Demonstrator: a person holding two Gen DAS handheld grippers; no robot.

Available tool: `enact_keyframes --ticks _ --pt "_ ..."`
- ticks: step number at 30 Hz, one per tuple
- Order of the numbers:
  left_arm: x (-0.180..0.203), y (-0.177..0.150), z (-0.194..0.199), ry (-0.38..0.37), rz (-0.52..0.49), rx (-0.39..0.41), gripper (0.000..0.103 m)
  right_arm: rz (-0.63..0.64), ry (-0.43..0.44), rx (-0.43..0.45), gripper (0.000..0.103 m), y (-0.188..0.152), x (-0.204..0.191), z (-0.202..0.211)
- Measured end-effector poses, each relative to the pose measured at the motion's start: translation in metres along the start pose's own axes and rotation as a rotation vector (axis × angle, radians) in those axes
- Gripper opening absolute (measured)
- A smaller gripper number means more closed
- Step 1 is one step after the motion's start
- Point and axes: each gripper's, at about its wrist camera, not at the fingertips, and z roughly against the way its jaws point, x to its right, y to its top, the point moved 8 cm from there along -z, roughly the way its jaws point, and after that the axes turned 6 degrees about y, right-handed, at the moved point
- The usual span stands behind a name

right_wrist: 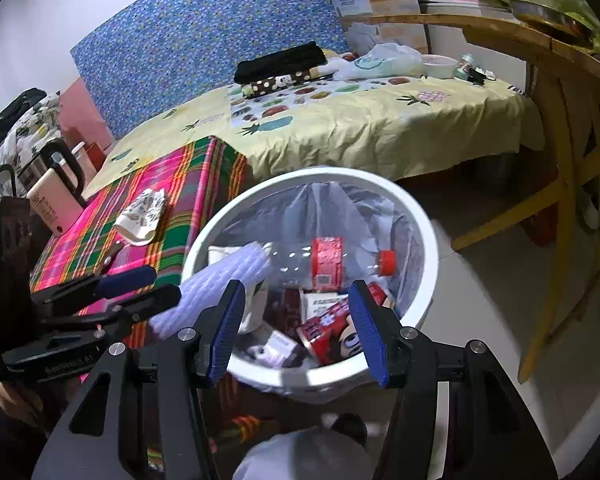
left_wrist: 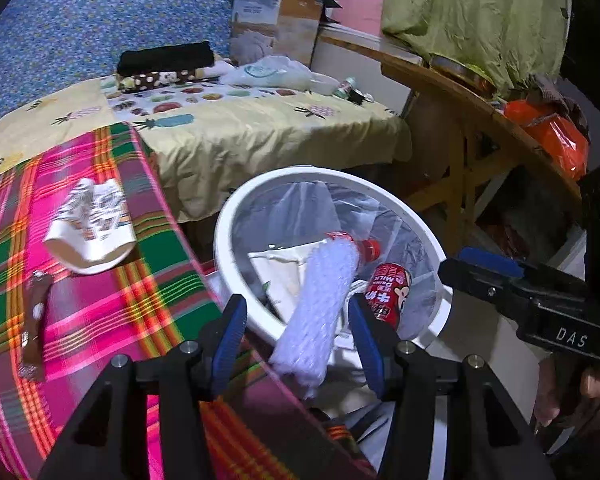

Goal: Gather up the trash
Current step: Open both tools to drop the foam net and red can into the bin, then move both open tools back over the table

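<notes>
The left claw (left_wrist: 298, 346) stands spread around a white foam sleeve (left_wrist: 320, 304) – pads clear of it – tilted over the bin (left_wrist: 236, 204); the right claw (right_wrist: 296, 330) gapes empty above the rubbish

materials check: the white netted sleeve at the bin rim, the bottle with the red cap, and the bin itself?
Netted sleeve: looks like soft foam mesh, matte white, with an open diamond weave. Bottle: clear thin plastic, glossy, see-through body, red cap and label. Bin: probably rigid white plastic with a smooth, slightly shiny rim, lined with a thin translucent bag.
</notes>
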Motion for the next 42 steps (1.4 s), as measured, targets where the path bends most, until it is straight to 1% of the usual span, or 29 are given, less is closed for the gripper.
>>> enact_keyframes --ticks 4,8,12,16,21,23,25,28,29,31,32,36,42 --pt "-0.015 -0.006 0.014 0.020 0.026 0.014 0.055 0.000 0.051 -0.015 0.055 -0.007 -0.015 -0.004" --pt "-0.033 -0.012 0.027 0.048 0.054 0.025 0.055 0.055 0.093 -0.042 0.055 -0.013 -0.039 -0.015" --pt "-0.051 -0.018 0.036 0.075 0.084 0.033 0.055 0.104 0.111 -0.063 0.055 -0.014 -0.058 -0.026" --pt "-0.070 -0.023 0.041 0.100 0.110 0.037 0.055 0.137 0.116 -0.091 0.055 -0.018 -0.069 -0.036" --pt "-0.085 -0.025 0.042 0.111 0.135 0.038 0.055 0.187 0.086 -0.127 0.055 -0.024 -0.076 -0.045" --pt "-0.087 -0.026 0.040 0.110 0.140 0.037 0.055 0.206 0.050 -0.132 0.055 -0.025 -0.074 -0.047" --pt "-0.087 -0.026 0.039 0.107 0.140 0.035 0.055 0.213 -0.007 -0.122 0.055 -0.022 -0.066 -0.048" --pt "-0.088 -0.027 0.037 0.103 0.139 0.032 0.055 0.165 -0.101 -0.072 0.055 -0.009 -0.041 -0.041" --pt "-0.088 -0.028 0.036 0.104 0.139 0.032 0.055 0.130 -0.146 -0.051 0.055 -0.003 -0.025 -0.036" --pt "-0.090 -0.028 0.036 0.104 0.141 0.032 0.055 0.085 -0.209 -0.030 0.055 0.002 -0.004 -0.030" --pt "-0.091 -0.027 0.036 0.105 0.143 0.032 0.055 0.065 -0.220 -0.025 0.055 0.004 0.005 -0.026" --pt "-0.095 -0.027 0.036 0.115 0.148 0.036 0.055 0.025 -0.214 0.002 0.055 0.007 0.014 -0.013" --pt "-0.105 -0.028 0.046 0.147 0.163 0.054 0.055 0.042 -0.142 0.020 0.055 0.006 -0.006 -0.006"
